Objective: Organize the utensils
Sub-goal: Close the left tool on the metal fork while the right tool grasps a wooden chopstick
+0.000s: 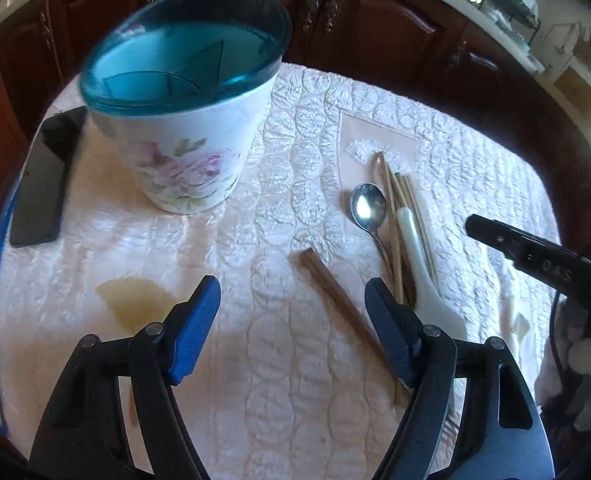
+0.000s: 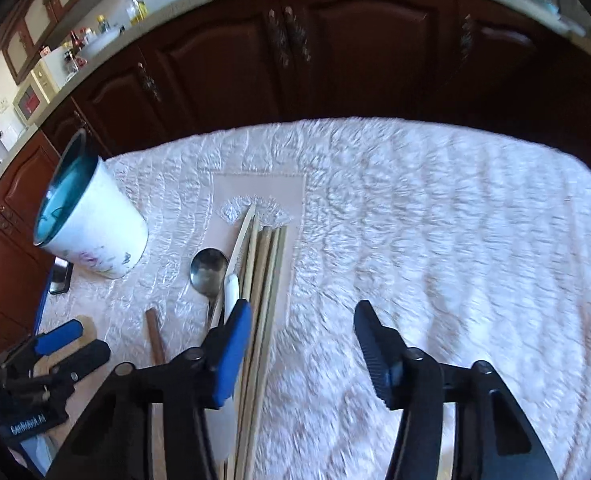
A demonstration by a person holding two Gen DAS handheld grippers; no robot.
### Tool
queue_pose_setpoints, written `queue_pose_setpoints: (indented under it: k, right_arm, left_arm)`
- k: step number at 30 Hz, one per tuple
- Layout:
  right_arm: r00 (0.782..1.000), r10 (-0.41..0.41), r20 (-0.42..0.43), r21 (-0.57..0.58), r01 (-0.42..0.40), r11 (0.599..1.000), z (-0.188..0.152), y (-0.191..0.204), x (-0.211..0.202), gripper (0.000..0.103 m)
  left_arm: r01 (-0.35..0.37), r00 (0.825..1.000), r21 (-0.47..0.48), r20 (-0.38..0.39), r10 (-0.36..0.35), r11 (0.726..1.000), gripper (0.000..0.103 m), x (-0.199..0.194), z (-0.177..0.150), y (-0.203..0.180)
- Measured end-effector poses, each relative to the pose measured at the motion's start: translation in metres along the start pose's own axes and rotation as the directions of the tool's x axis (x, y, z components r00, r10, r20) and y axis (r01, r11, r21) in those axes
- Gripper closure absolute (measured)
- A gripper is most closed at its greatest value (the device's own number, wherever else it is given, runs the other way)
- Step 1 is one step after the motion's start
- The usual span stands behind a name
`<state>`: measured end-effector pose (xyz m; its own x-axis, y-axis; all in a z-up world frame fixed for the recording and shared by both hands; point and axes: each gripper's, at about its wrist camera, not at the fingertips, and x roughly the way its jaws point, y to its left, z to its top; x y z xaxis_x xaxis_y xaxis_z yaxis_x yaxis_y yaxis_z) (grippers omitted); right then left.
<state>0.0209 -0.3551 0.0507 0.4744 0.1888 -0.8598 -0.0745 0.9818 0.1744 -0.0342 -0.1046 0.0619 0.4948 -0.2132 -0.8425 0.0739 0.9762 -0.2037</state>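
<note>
Left wrist view: the left hand-held gripper (image 1: 291, 294) fills the lower frame, jaws wide and empty, straddling a brown chopstick (image 1: 337, 300) on the quilted worktop (image 1: 255, 220), probably to lift it. Right of centre lie a spoon (image 1: 369, 208), a white-handled utensil (image 1: 417, 256) and pale chopsticks (image 1: 395, 220), bundled for collection. At upper left stands the floral holder (image 1: 187, 120), their likely destination. In the right wrist view, the right hand-held gripper (image 2: 301, 324) hangs open beside that bundle, gripping nothing.
</note>
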Motion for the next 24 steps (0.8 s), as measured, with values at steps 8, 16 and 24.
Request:
queue_pose_setpoints:
  k: [8,16,24]
  right_arm:
    - [0.996,-0.014,-0.093,-0.012,0.013,1.0,0.015,-0.005,0.045,0.068]
    - [0.992,-0.064,-0.11,-0.082,0.055,0.995,0.02,0.006,0.058,0.075]
    - [0.989,-0.062,-0.137,-0.033,0.058,0.998,0.013,-0.027,0.041,0.076]
  left_arm:
    - [-0.046,0.998,0.011,-0.053,0.046,0.999,0.028,0.031,0.008,-0.003]
    - [-0.054,0.995,0.007,-0.079,0.055,0.998,0.028,0.044,0.009,-0.004]
    - [-0.047,0.995,0.03,-0.09,0.05,0.998,0.04,0.056,0.02,-0.018]
